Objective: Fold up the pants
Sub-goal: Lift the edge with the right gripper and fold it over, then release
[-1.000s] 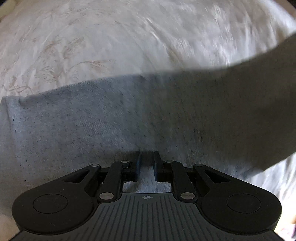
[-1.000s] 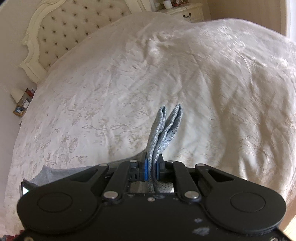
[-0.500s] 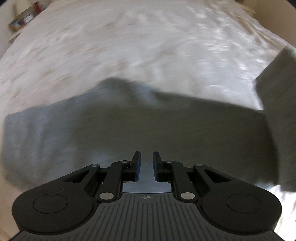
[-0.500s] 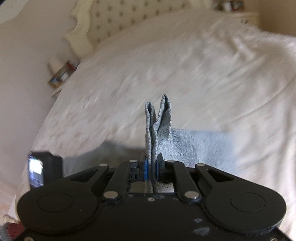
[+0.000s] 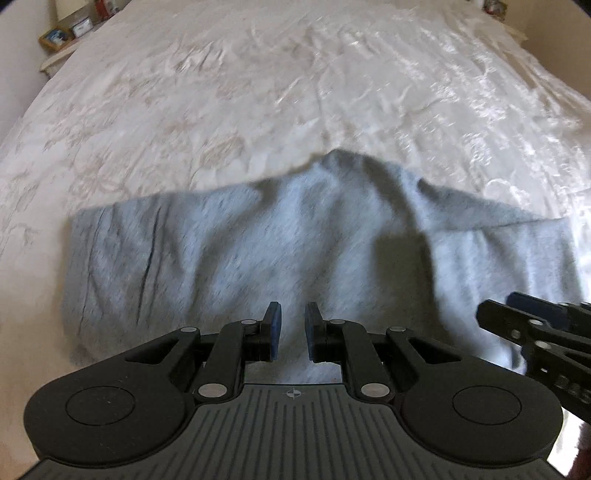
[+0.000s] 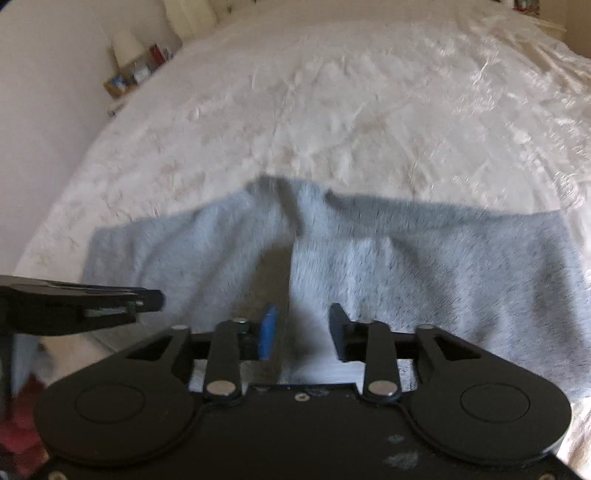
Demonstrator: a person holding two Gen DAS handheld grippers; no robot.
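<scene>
The grey pants lie folded across the white bedspread, with a raised crease running up their middle. Just above their near edge hovers my left gripper, its fingers a narrow gap apart with nothing between them. My right gripper is opening over the same near edge of the pants. Cloth shows between its fingers, but the pads do not press on it. Each gripper shows in the other's view: the right gripper at the right edge, the left gripper at the left.
The bedspread stretches far beyond the pants. A bedside stand with a lamp and small items is at the bed's far left corner. Something red shows low at the left, off the bed.
My right gripper was shut on a bunched fold of the pants and carried it over the bed; its jaws have now come apart and the fold has dropped. Both grippers swept sideways.
</scene>
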